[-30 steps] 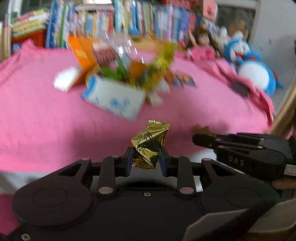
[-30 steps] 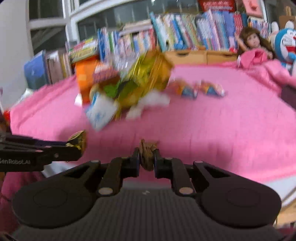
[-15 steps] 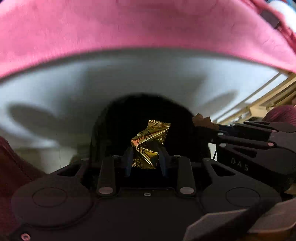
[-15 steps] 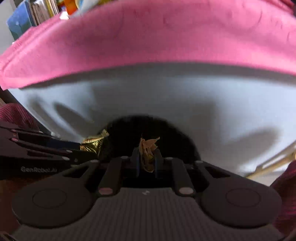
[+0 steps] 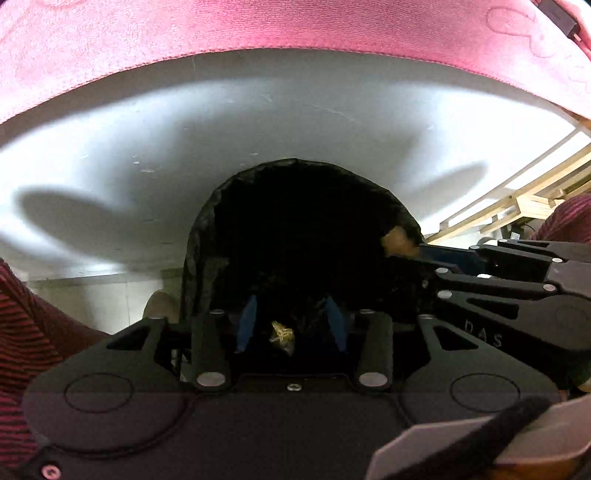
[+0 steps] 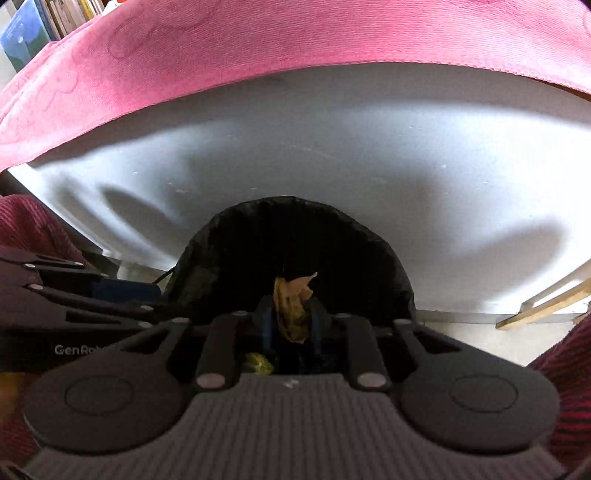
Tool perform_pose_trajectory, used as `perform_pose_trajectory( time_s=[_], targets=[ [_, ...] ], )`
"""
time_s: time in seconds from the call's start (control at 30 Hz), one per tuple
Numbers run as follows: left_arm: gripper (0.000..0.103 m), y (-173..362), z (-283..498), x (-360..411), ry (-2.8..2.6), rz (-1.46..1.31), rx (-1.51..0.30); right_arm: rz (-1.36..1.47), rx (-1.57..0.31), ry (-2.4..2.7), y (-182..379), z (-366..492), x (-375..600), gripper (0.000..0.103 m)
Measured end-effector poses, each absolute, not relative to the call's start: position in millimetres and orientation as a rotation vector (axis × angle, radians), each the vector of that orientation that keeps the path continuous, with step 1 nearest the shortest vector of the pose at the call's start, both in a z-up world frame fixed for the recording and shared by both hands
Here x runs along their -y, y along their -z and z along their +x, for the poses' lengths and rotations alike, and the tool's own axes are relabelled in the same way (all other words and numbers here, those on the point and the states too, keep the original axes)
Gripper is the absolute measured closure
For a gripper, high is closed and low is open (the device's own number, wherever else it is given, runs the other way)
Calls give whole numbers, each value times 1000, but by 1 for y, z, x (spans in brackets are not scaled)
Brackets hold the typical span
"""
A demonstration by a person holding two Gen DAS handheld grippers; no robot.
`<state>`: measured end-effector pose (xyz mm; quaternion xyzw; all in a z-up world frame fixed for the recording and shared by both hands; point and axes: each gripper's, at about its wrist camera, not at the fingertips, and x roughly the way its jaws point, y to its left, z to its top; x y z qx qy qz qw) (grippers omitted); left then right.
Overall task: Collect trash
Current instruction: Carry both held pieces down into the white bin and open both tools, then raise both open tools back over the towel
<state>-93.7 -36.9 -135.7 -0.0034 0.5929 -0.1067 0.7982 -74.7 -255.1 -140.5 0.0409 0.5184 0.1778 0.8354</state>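
Black left tool [image 5: 291,325] gapes over bin [image 5: 295,221]; right tool [image 6: 291,317] pinches brown wrapper [image 6: 293,310].

Two grippers are in view — the left gripper [image 5: 291,325] and the right gripper [image 6: 291,321]. One black bin bag [image 5: 303,206] gapes beneath them. Two bits of trash show — one gold wrapper [image 5: 282,336] lying down inside the bag, one brown scrap [image 6: 293,306] pinched in the right gripper. One pink cloth [image 5: 258,33] hangs over one white panel [image 5: 147,140]. Two dark red striped sleeves show, one [image 5: 22,332] at each edge.
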Motion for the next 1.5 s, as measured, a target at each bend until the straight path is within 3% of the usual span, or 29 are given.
perform_pose_trajectory(
  time_s=[0.2,0.4,0.53,0.7,1.03,1.5],
  targets=[
    [42,132,-92,37,184,17,-1261,92,-1092,-359,137,-72,258,51],
    [35,124,-89,33,165,2,-1240,104,-1061,-356,127,-71,263,47],
    [32,101,-89,31,167,6,-1177,79,-967,-359,102,-71,265,41],
    [17,51,-89,21,166,5,-993,37,-789,-378,55,-68,270,33],
    [13,-10,-73,-16,157,-272,-723,-53,-513,-304,5,-46,262,30],
    [7,-7,16,-30,-5,-571,-672,-129,-411,-333,20,-12,213,30]
  ],
)
